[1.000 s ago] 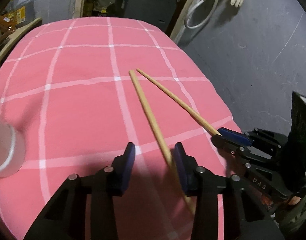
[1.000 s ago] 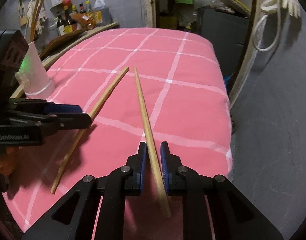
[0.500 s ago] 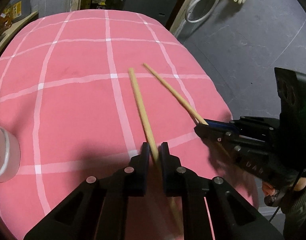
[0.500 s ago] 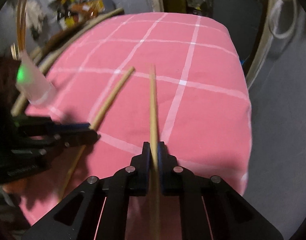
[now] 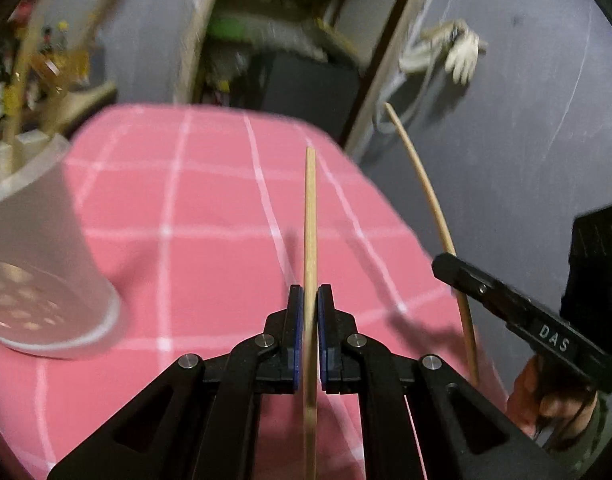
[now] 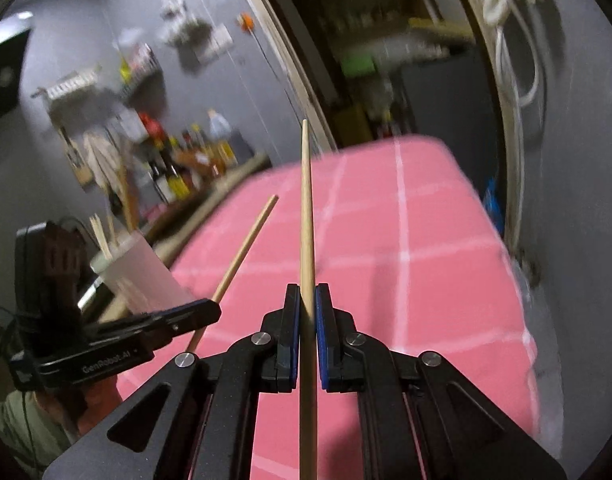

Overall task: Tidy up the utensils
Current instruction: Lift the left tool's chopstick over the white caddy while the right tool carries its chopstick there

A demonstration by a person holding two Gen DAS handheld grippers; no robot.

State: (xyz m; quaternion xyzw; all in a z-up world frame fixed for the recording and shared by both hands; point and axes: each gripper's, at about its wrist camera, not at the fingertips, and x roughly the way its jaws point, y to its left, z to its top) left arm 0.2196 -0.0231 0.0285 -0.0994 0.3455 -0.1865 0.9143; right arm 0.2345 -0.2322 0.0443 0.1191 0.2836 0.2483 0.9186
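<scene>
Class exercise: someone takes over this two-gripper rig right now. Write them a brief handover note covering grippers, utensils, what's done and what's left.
Left gripper: shut on one chopstick, held off the pink cloth.
Right gripper: shut on the other chopstick, also in the air.
White cup: stands at the cloth's left, with chopsticks already in it.
Done: both chopsticks picked up.
Left: probably drop both into the cup, then release.

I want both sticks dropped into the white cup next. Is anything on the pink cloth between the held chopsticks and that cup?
Nothing visible blocks the way. The left gripper holds one chopstick, the right gripper the other. Only bare pink cloth lies toward the white cup, which already holds several sticks.
</scene>
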